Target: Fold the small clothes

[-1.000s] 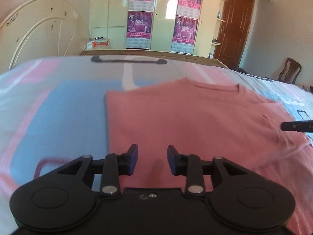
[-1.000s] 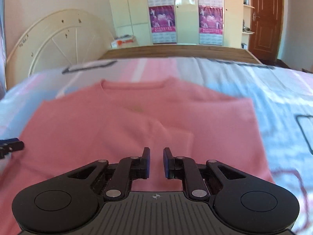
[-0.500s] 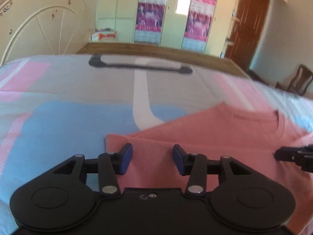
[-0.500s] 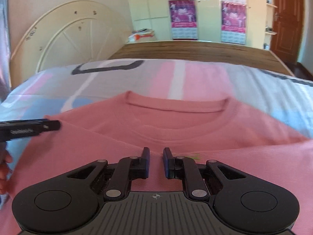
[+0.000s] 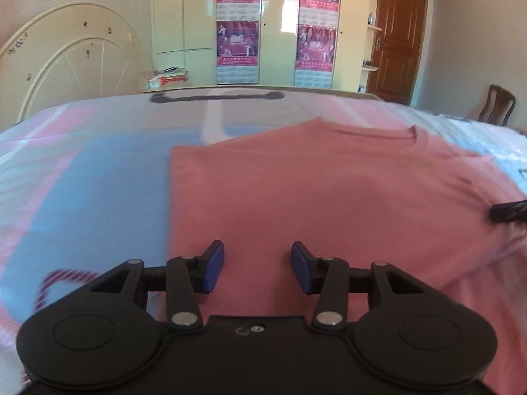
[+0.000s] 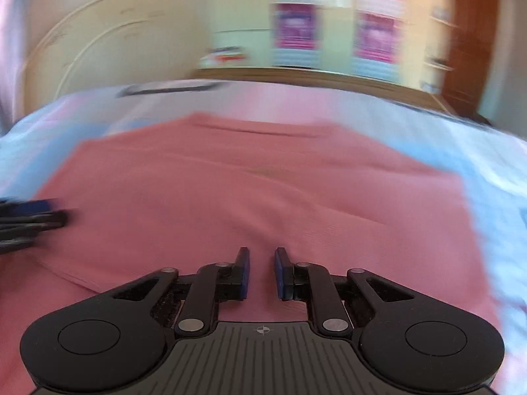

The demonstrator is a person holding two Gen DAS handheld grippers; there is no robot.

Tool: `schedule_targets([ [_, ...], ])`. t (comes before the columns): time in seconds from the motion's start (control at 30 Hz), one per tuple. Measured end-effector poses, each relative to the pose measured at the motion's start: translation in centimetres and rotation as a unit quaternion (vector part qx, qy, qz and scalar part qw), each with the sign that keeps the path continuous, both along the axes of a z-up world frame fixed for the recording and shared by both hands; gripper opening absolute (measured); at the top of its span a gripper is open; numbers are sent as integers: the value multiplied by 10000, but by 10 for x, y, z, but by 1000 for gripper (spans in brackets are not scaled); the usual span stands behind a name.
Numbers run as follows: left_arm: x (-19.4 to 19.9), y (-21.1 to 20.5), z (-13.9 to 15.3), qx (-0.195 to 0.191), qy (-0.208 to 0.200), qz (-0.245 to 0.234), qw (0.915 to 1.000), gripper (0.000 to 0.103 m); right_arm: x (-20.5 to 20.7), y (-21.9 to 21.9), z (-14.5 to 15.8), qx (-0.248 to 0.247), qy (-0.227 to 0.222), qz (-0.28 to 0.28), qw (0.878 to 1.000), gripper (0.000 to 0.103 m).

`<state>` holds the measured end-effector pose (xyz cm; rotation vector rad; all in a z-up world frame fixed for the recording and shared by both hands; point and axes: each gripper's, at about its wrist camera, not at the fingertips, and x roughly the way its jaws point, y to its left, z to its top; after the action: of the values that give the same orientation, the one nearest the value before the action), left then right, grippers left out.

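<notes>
We hold the left gripper (image 5: 257,268) low over a pink T-shirt (image 5: 329,204) that lies flat on a bed sheet (image 5: 98,177) printed in blue, pink and white. Its jaws stand apart with a clear gap and have just been opening; only flat shirt fabric shows past them, nothing pinched. The blue pads (image 5: 214,271) sit just inside the shirt's left edge, which runs straight ahead of the left finger. The neckline (image 5: 375,133) is ahead and to the right. At the far right of this view we see the black tip of the right gripper (image 5: 509,211) over the shirt. In the right wrist view, which is motion-blurred, the right gripper (image 6: 262,273) has its jaws nearly together, a narrow slit left between the pads, empty, no cloth caught. Shirt fabric fills the area ahead and to both sides of it, with a soft crease running off diagonally to the right. The left gripper's fingers (image 6: 33,220) poke in from the left edge, blurred, over the shirt's left part. Beyond the bed, ahead of both tools, we see a cream arched headboard (image 5: 66,62) to the left, a wardrobe with purple posters (image 5: 237,42), a brown door (image 5: 400,39) to the right, and a wooden chair (image 5: 497,103) at far right.
</notes>
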<state>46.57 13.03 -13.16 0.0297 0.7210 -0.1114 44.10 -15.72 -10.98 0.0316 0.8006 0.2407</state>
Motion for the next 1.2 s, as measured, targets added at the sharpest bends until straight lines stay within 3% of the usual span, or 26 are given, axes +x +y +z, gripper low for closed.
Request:
schedule_targets([
  [0.1,-3,-12,11,-111,34,-71,9999,44,-12,-28,6,272,110,-334,9990,15],
  [0.2,-8,-43,20,-294,-104,-463,9984,46,-21,-18,12,447,9,-63,9990,15],
  [0.27,-5,-65,15,-267,89,-783,9965,47,-25,-9,4,189,133,108,9997,14],
  [0.3,-5,-73,8,-76,242,-845,9961,47,-24,-10,-2,73,200,128,9997,14],
  [0.37,-11,-76,12,108,109,-861,9962,45,-26,-15,2,174,203,89,9996,15],
  [0.5,-16,-85,26,-142,-208,-1055,9941,49,-17,-15,17,205,-191,-105,9996,15],
  [0.57,-10,-100,21,-87,-30,-1249,9921,49,-1,-15,13,250,-115,-234,9993,15],
  [0.63,-4,-115,7,136,310,-1454,9888,51,9,-9,-1,-82,228,-285,9993,14],
  [0.7,-11,-118,14,330,166,-1469,9885,49,7,-5,2,-153,184,-275,9993,15],
  [0.8,-19,-113,18,34,69,-1401,9901,54,-12,-3,19,150,-135,-191,9996,15],
  [0.93,-18,-119,7,186,127,-1325,9909,54,-20,11,-3,-103,149,20,9998,14],
  [1.2,-13,-119,8,156,119,-1354,9906,54,-22,23,2,-308,92,-29,9995,15],
])
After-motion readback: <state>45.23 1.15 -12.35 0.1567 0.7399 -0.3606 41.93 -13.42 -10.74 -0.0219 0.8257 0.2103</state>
